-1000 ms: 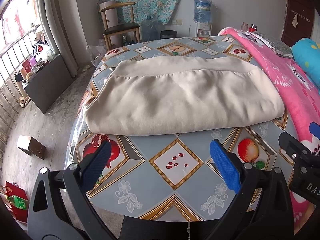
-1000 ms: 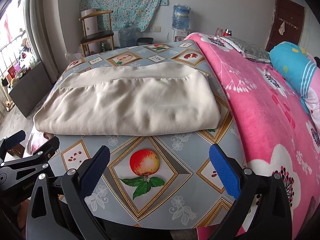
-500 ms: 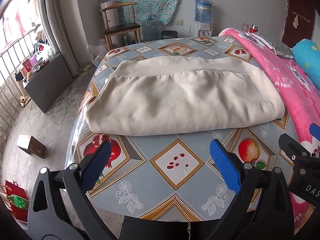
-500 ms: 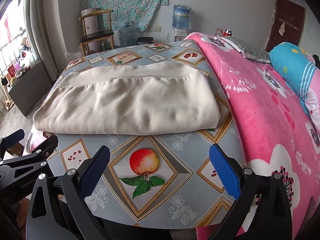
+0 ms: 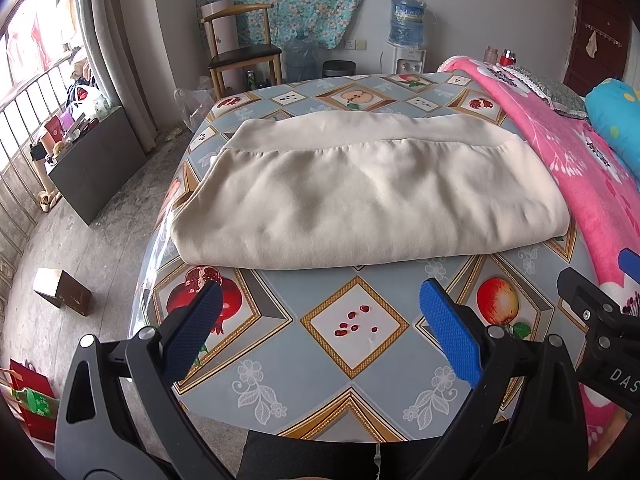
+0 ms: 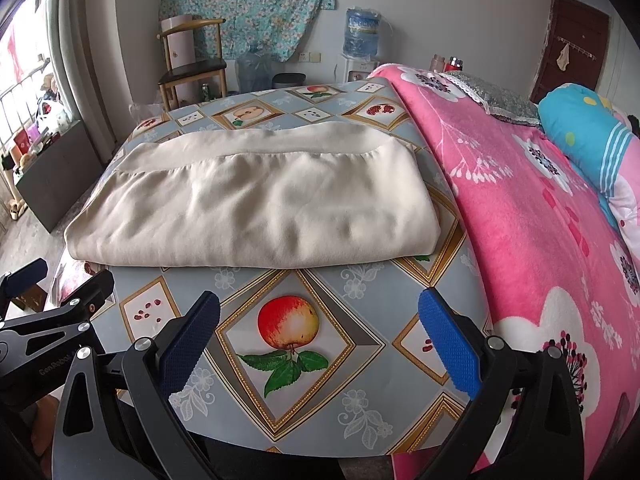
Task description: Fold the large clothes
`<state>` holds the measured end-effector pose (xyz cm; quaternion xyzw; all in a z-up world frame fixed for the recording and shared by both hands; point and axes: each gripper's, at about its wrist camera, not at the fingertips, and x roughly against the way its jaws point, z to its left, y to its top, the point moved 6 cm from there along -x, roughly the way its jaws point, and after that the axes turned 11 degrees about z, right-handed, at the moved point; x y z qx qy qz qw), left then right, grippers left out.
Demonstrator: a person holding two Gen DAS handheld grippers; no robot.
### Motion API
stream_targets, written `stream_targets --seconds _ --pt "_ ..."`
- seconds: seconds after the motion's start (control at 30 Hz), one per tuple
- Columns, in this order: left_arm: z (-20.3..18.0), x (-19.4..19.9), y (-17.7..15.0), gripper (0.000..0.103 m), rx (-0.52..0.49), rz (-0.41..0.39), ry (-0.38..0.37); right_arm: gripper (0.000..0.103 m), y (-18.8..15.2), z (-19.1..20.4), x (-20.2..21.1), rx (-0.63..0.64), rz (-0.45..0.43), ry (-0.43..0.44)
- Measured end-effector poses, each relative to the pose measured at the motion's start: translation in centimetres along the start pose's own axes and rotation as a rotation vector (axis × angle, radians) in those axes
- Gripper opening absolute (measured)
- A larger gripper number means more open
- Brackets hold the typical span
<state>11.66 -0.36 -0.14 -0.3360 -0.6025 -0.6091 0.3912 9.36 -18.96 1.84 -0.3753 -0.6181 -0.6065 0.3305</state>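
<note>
1. Floor clutter, a cardboard box (image 5: 62,291) and red bag (image 5: 30,400), showed only in the left wrist view; the right wrist view got more pink blanket (image 6: 540,208).
2. Folded cream garment (image 5: 360,196) lay mid-table (image 5: 352,360), long axis left-right, waistband at the far edge.
3. Left gripper (image 5: 320,312) and right gripper (image 6: 318,320) were both spread wide, holding nothing.

A large cream garment (image 5: 368,196) is seen folded into a broad, flat rectangle, lying across the far half of the patterned table (image 5: 352,360), a seamed band running along its far edge.
</note>
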Motion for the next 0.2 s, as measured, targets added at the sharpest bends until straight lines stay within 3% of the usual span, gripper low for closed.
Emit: stream_targets --seconds 0.2 --pt "0.10 0.04 -0.07 0.095 0.001 0.001 0.000 0.097 0.02 -0.02 -0.02 0.002 0.000 0.001"
